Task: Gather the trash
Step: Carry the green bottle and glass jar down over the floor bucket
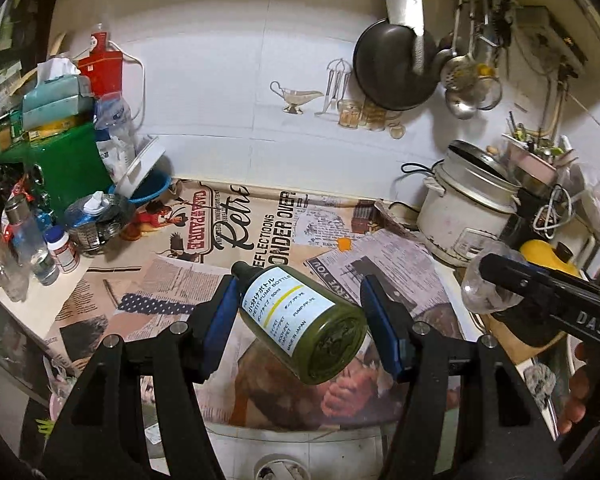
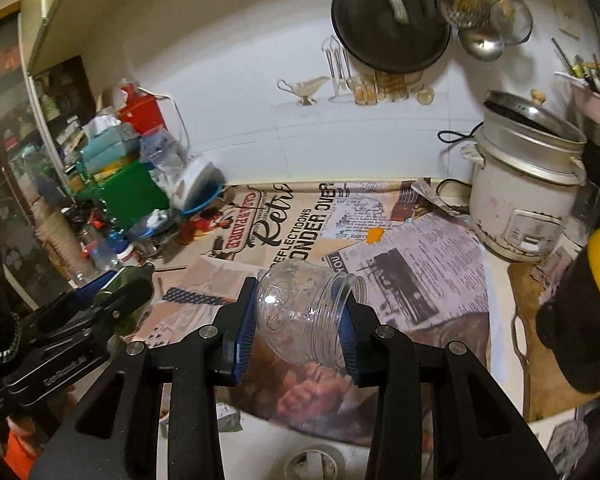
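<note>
My left gripper (image 1: 298, 320) is shut on a small green pump bottle (image 1: 300, 320) with a white label and black cap, held tilted above the newspaper-covered counter (image 1: 204, 280). My right gripper (image 2: 300, 320) is shut on a clear plastic jar (image 2: 306, 316), open mouth to the right, also held above the counter. The jar shows at the right of the left wrist view (image 1: 480, 288), and the green bottle shows at the left of the right wrist view (image 2: 128, 296). A small orange scrap (image 2: 374, 235) lies on the newspaper further back.
A white rice cooker (image 2: 520, 196) stands at the back right. A green box (image 1: 66, 168), tissue box, blue bowl (image 1: 146, 190) and small bottles crowd the left side. A black pan (image 1: 396, 66) and ladles hang on the wall. A yellow-topped dark container (image 2: 584, 312) stands at the right.
</note>
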The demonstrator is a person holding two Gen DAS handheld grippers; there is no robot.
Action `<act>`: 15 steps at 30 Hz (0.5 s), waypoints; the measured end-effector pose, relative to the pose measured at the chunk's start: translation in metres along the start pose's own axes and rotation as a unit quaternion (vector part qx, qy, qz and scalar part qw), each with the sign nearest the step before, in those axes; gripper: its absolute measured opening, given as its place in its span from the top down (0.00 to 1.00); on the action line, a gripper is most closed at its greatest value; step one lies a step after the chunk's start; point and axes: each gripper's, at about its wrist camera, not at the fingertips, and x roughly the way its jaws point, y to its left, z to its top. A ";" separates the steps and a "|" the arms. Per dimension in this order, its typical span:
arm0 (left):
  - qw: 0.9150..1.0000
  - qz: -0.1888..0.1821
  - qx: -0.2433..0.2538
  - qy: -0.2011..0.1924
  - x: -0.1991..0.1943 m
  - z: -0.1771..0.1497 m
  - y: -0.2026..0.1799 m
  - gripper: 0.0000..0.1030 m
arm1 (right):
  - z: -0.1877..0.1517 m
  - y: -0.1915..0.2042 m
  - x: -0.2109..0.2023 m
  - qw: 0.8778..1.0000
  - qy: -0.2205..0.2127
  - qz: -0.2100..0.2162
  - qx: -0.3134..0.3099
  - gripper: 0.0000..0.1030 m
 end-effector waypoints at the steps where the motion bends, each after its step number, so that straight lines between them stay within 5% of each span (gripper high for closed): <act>1: 1.000 -0.003 0.000 0.001 -0.004 -0.002 0.002 0.40 | -0.006 0.004 -0.007 1.000 -0.002 -0.001 0.004 0.67; 15: 0.998 -0.042 0.030 0.042 -0.096 -0.084 0.057 0.40 | -0.106 0.080 -0.060 0.997 0.010 -0.038 0.066 0.67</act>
